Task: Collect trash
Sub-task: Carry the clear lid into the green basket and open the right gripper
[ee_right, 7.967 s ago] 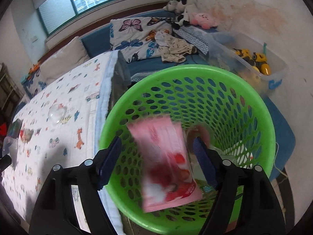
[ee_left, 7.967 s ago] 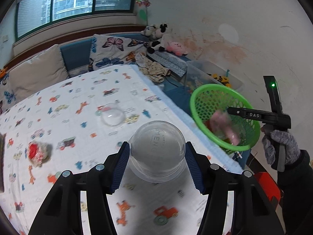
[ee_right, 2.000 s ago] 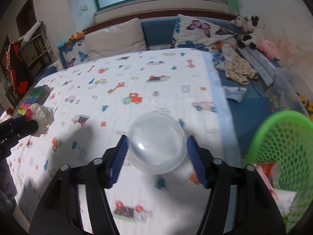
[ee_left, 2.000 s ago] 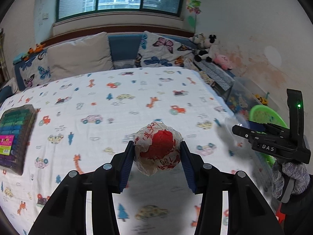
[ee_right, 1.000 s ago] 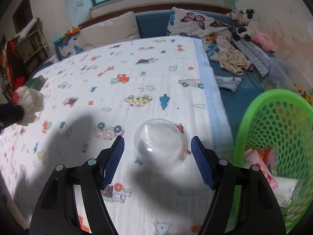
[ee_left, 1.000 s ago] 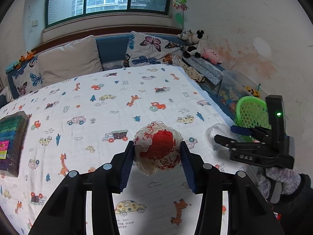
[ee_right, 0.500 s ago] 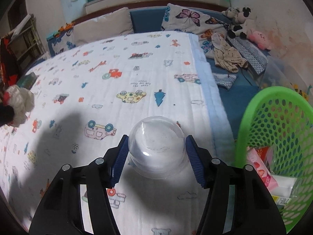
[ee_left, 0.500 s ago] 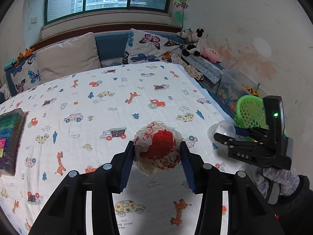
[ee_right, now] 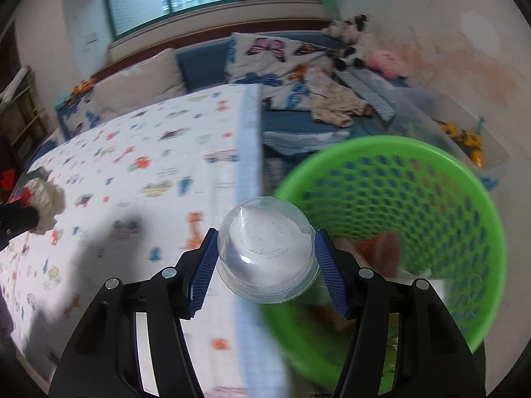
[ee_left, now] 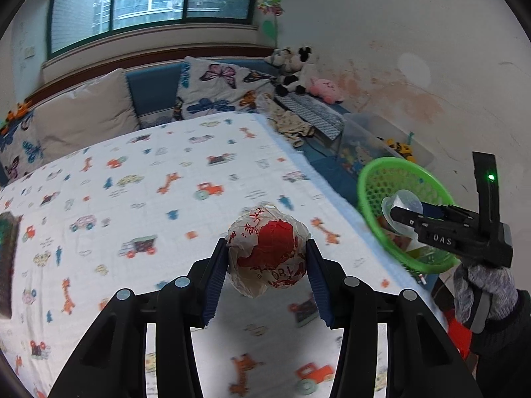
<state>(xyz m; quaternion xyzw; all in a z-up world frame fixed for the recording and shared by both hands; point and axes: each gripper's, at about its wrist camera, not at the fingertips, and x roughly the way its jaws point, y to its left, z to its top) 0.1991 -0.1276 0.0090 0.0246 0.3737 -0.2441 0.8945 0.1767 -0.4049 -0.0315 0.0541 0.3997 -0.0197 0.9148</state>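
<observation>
My left gripper (ee_left: 267,265) is shut on a crumpled red-and-white wrapper ball (ee_left: 267,255), held above the cartoon-print bed sheet (ee_left: 149,192). In the right wrist view my right gripper (ee_right: 265,258) is shut on a clear plastic dome lid (ee_right: 265,248), which hangs over the bed's right edge beside the green mesh basket (ee_right: 415,152). Pink and white wrappers (ee_right: 381,248) lie blurred inside the basket. The left wrist view shows the right gripper (ee_left: 403,214) with the dome lid (ee_left: 401,204) at the green mesh basket's (ee_left: 385,165) rim, held by a gloved hand (ee_left: 481,292).
Pillows (ee_left: 83,116) and plush toys (ee_left: 298,69) line the blue bench under the window. A clear toy bin (ee_left: 381,139) stands behind the basket by the wall. Crumpled clothes (ee_right: 335,102) lie on the bench. A dark box (ee_left: 6,252) rests at the sheet's left edge.
The right gripper closed on the clear dome lid, lifted it off the sheet and carried it right to the basket. The left gripper, still holding the wrapper ball, shifted toward the bed's right edge.
</observation>
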